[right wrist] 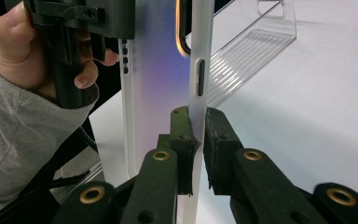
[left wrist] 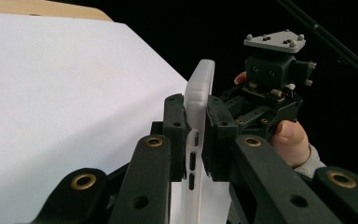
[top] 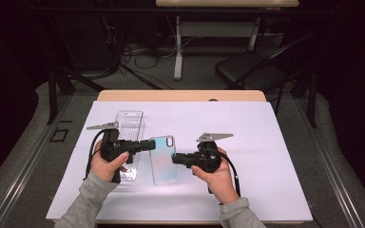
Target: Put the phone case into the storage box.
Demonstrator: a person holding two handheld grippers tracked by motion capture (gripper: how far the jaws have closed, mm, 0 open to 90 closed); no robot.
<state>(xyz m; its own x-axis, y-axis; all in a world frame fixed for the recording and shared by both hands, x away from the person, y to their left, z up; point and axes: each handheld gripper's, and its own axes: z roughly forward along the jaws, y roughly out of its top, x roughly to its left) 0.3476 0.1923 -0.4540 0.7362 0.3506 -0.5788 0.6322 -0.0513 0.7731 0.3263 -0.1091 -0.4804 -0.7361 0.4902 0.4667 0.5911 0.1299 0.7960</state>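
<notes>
A translucent phone case with a pale blue sheen and a camera cut-out sits between my two grippers over the white sheet. From the left, my left gripper is shut on its long edge; in the left gripper view both pads pinch the frosted rim by the button slots. On the opposite long edge my right gripper is shut too, its pads clamped on the rim. Whether the case touches the sheet I cannot tell.
A clear plastic package lies on the sheet behind and under my left hand, also seen as a ribbed clear package. The wooden table edge runs along the back. A dark chair stands beyond it.
</notes>
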